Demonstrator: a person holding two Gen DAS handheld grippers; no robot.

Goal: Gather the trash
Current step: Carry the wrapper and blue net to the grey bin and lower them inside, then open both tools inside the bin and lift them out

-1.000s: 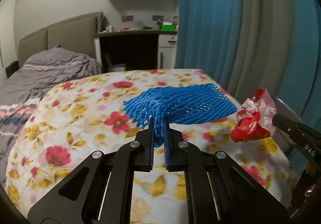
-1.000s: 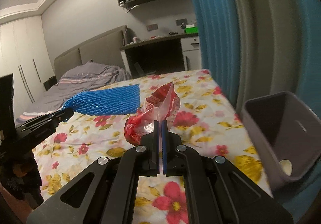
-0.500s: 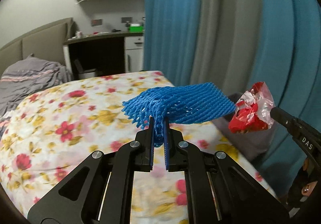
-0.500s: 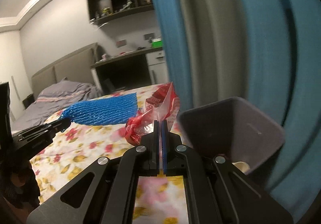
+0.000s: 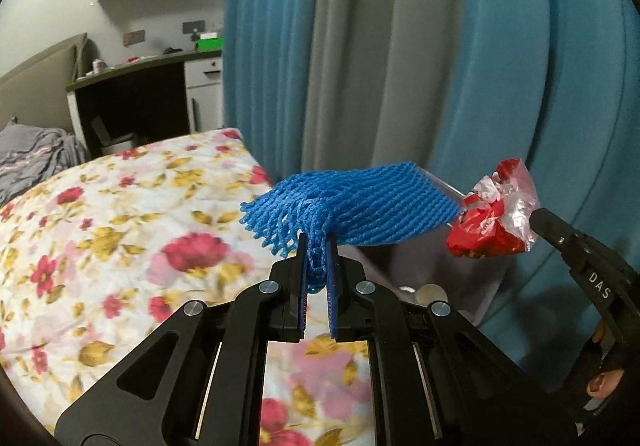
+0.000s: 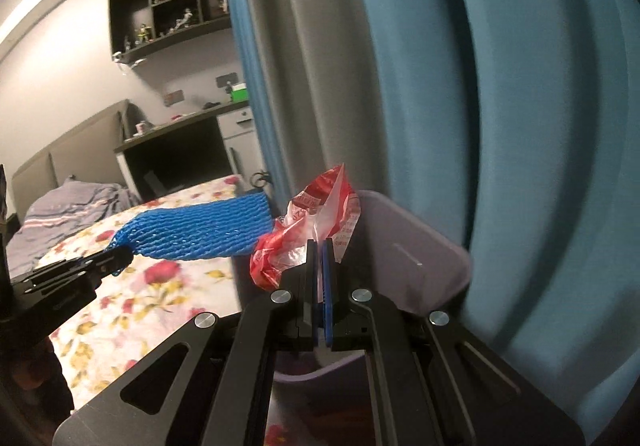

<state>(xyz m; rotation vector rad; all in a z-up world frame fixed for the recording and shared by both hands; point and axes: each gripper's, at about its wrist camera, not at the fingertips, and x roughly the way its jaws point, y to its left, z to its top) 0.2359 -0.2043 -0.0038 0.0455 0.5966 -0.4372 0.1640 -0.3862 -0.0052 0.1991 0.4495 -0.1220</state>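
Pinching: L tongs point(image 5: 317, 246) w/ blue foam net point(image 5: 360, 206), R tongs point(image 6: 319, 246) w/ red wrapper point(image 6: 308, 234).

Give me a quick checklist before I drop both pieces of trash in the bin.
1. Left gripper shut on the net: ok.
2. Right gripper shut on the wrapper: ok.
3. Wrapper over the bin opening: ok, by the right wrist view.
4. Net over the opening: cannot tell; it hides the rim.
5. Room in the bin: cannot tell; little of its inside shows.
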